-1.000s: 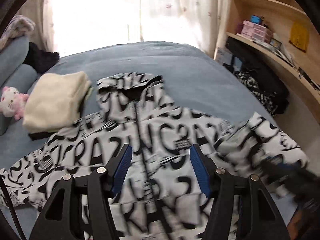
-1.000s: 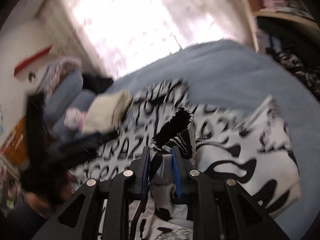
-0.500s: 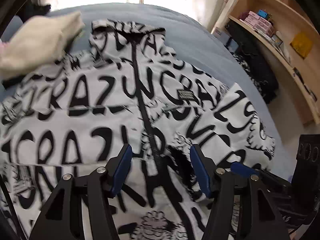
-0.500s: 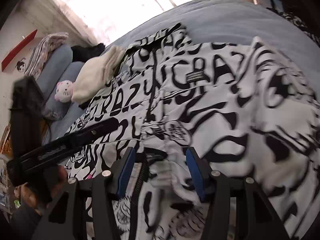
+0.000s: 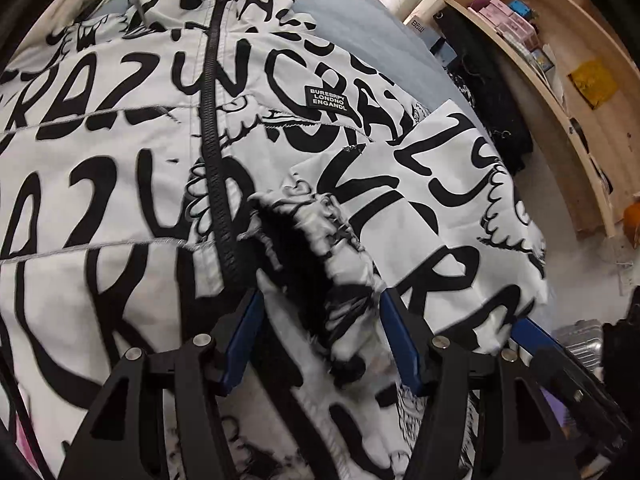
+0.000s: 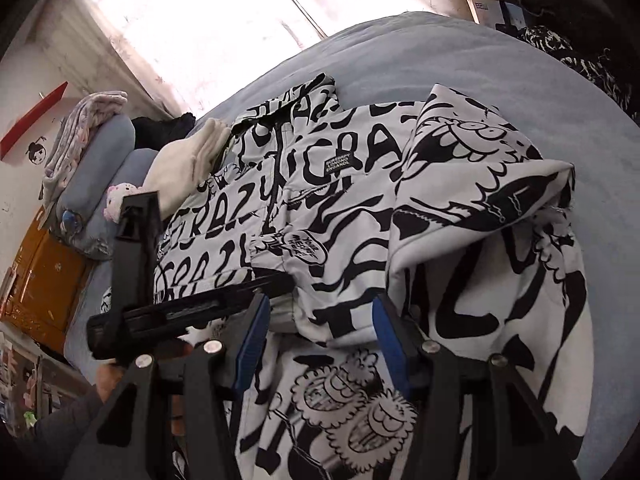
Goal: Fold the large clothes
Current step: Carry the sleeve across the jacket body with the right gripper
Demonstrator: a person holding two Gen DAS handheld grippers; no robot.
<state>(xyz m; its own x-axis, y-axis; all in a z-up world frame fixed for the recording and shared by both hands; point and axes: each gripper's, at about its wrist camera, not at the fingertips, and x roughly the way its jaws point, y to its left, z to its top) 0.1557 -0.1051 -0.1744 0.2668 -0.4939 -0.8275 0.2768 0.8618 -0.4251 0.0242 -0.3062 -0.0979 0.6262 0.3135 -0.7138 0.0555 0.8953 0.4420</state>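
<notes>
The black-and-white lettered jacket [image 6: 320, 184] lies zipped, front up, across the blue bed [image 6: 460, 60], filling the middle of both views. Its sleeve [image 6: 480, 184] is already folded in over the chest at the right. Both the right tool [image 6: 320, 320] and the left tool [image 5: 320, 320] stand open, gripping nothing, the sleeve cuff [image 5: 320, 248] loose between the left's jaws. Next likely needs a grip on the hem or other sleeve.

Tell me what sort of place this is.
Most likely a bedroom: a printed jacket lies on a blue bed, with pillows at its head and wooden shelves alongside.
</notes>
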